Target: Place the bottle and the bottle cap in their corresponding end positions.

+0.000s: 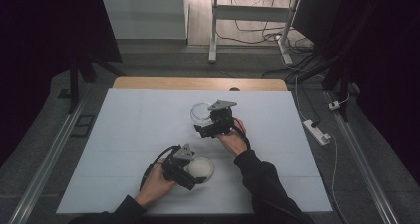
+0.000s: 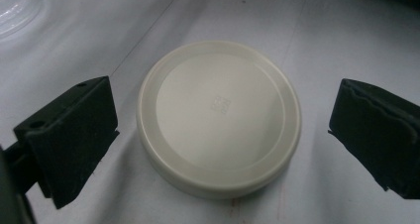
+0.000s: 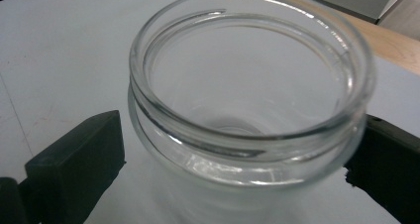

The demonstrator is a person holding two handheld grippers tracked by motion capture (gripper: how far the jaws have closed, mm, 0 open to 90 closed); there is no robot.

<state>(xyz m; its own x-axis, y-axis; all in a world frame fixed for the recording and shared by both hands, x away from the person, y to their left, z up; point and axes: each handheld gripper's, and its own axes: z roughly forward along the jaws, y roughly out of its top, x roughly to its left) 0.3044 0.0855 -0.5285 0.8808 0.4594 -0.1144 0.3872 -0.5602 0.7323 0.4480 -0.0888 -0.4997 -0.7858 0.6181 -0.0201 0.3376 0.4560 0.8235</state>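
The left gripper [image 2: 218, 135] stands with jaws apart on either side of the round cream plastic lid [image 2: 219, 116], which lies flat on the white table [image 1: 124, 135] without touching them. At its 1 o'clock, the right gripper [image 3: 237, 169] stands open around the empty clear glass jar [image 3: 247, 100], upright near the table's middle.

My two hand-held grippers and my sleeves

I see the left gripper [image 1: 190, 177] and the right gripper [image 1: 204, 130] are both black, each with a grey three-cornered plate on top and a black cable that loops behind it. My sleeves are dark. In the gripper views the jaws are black blocks with matte faces, and one left jaw has two small round holes.
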